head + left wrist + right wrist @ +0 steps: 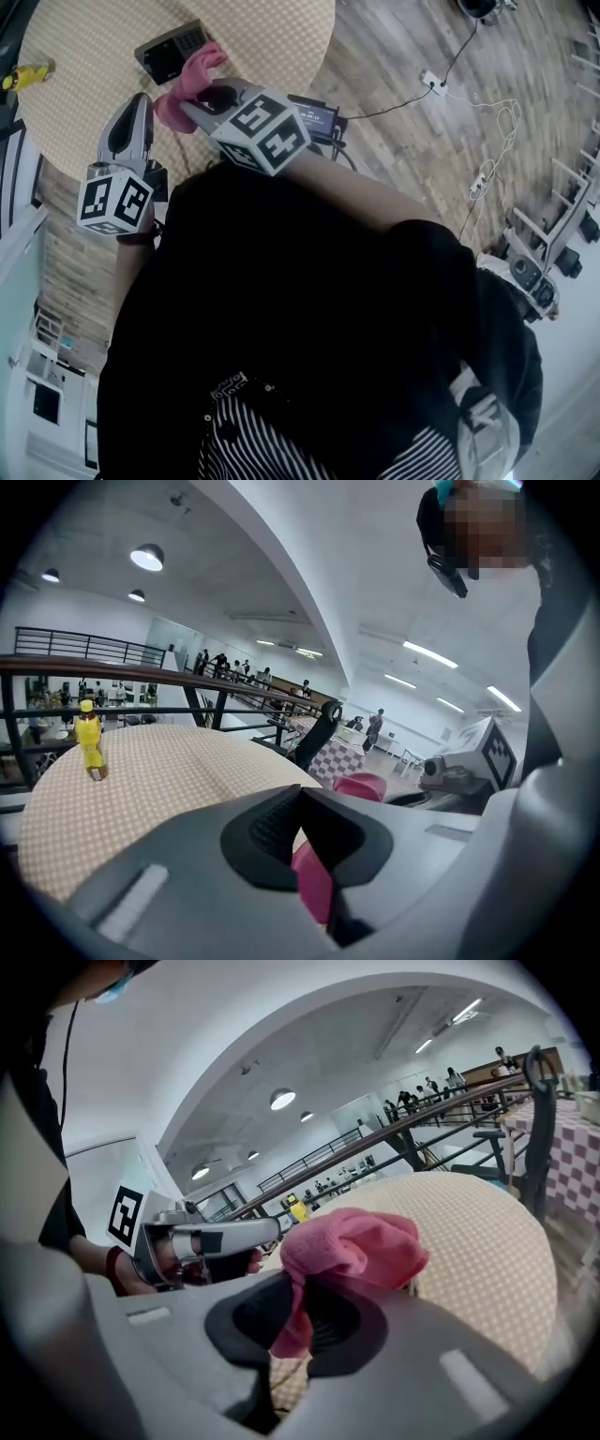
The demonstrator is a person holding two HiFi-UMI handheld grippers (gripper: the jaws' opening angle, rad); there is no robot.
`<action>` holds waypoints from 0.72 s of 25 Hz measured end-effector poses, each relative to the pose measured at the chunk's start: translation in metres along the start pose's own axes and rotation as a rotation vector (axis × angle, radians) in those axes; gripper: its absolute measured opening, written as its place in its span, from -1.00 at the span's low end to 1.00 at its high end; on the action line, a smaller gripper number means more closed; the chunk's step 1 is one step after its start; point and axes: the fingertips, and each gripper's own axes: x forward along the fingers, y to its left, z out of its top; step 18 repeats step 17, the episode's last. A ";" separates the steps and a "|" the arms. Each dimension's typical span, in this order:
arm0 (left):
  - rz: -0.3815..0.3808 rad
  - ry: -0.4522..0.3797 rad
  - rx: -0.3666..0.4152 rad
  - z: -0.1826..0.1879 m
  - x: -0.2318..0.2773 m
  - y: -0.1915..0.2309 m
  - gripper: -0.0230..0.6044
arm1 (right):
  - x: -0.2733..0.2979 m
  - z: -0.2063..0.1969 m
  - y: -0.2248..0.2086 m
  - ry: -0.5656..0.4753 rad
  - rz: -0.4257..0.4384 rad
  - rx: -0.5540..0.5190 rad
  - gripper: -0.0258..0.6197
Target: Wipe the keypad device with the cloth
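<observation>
The keypad device [172, 52], dark with a grey keypad, lies on the round beige table [272, 37] at the far side. My right gripper [192, 101] is shut on the pink cloth [192, 77], which bunches above its jaws [302, 1302] and hangs a little short of the device. The cloth [352, 1246] hides the device in the right gripper view. My left gripper [142, 101] hovers just left of the cloth with its jaws together [300, 794]. Pink cloth [314, 878] shows through the gap behind its tips.
A yellow bottle [26, 75] stands at the table's left edge, also visible as the bottle [88, 742]. A black box with a screen [314, 117] sits at the table's near right edge, trailing cables. A power strip [433, 82] and white cords lie on the wooden floor.
</observation>
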 end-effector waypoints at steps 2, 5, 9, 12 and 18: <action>0.016 -0.017 -0.004 0.004 -0.002 0.000 -0.91 | 0.002 0.001 0.002 0.004 0.012 -0.009 -0.79; 0.021 -0.029 -0.007 0.009 -0.002 -0.001 -0.91 | 0.007 0.004 0.002 -0.002 0.026 -0.013 -0.79; 0.022 -0.026 -0.005 0.008 -0.001 -0.005 -0.91 | 0.011 0.008 0.002 -0.008 0.041 -0.018 -0.79; 0.025 -0.019 -0.016 0.004 -0.001 -0.008 -0.91 | 0.011 0.006 0.004 -0.007 0.051 -0.014 -0.79; 0.034 -0.007 -0.014 -0.004 -0.004 -0.010 -0.91 | 0.007 -0.003 0.009 -0.004 0.070 -0.033 -0.79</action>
